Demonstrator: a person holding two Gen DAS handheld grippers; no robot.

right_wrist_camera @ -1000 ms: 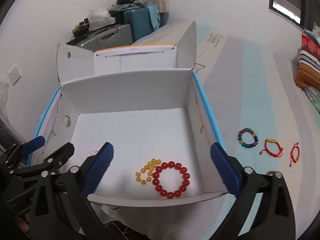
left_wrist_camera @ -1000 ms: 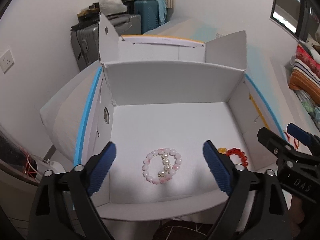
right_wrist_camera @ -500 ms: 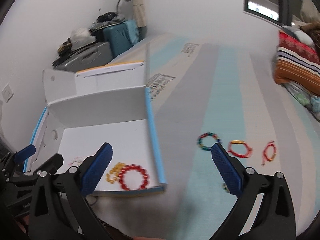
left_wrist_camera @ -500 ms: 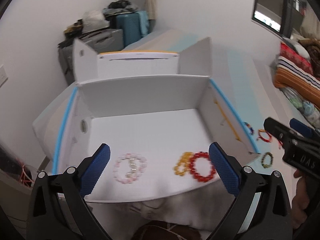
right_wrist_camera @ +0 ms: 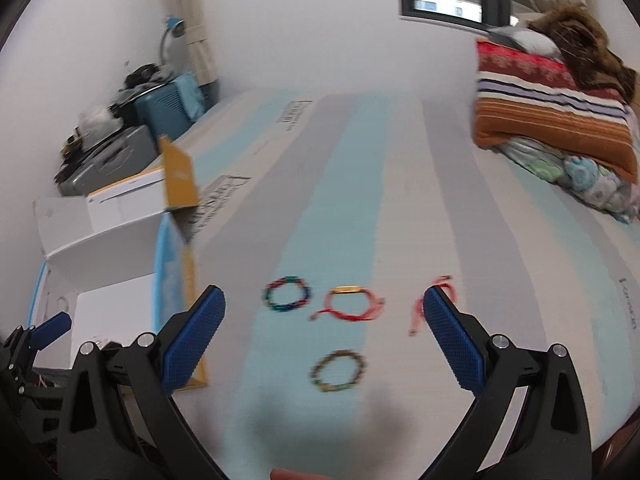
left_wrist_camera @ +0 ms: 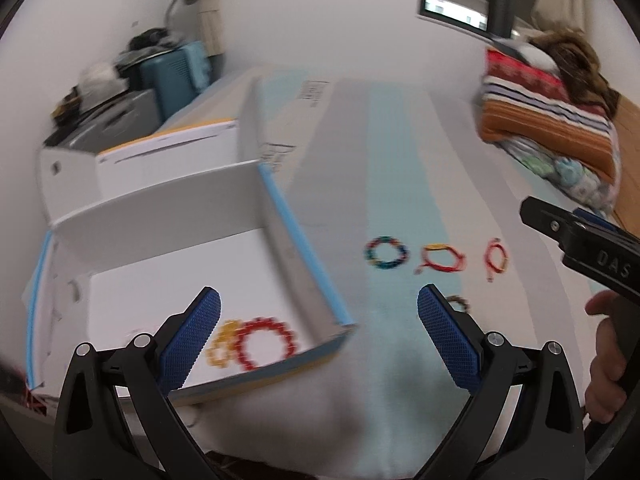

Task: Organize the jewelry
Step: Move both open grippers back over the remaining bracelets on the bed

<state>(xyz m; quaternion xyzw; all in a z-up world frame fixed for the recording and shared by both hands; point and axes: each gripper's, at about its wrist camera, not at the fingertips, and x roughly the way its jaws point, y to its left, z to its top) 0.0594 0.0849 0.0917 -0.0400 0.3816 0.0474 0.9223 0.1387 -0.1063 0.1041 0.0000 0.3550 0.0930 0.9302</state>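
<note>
A: Where does the jewelry lie?

B: Two bracelets, red (left_wrist_camera: 266, 343) and yellow (left_wrist_camera: 221, 346), sit inside the white box (left_wrist_camera: 160, 216) near its front edge. Four more lie loose on the striped bed (right_wrist_camera: 360, 208) to the right of the box: a multicolour bead ring (right_wrist_camera: 287, 299), a red cord with a gold bar (right_wrist_camera: 349, 305), a second red cord (right_wrist_camera: 434, 303) and, nearest the camera, a dark green-brown ring (right_wrist_camera: 338, 371).

A: And the grippers?

B: Both are released, jaws wide apart and holding nothing. The right gripper (right_wrist_camera: 324, 320) hangs above the loose bracelets; the left gripper (left_wrist_camera: 319, 326) straddles the box's right wall.

A: What would the next pick call for?

B: Probably the green-brown ring, since it is closest to the right gripper. It lies flat on soft bedding, so the gripper should come down steeply with one pad inside the loop and one outside, and close on the beads rather than scrape the sheet. Both views are blurred, so the aim is best settled first.

A: Anything in the way?

B: The box's blue-edged right wall (left_wrist_camera: 304, 256) stands between the bed and the box floor; a carried bracelet must clear it. The other bracelets lie apart from the ring. Folded blankets (right_wrist_camera: 548, 104) and suitcases (right_wrist_camera: 132, 148) are well away.
</note>
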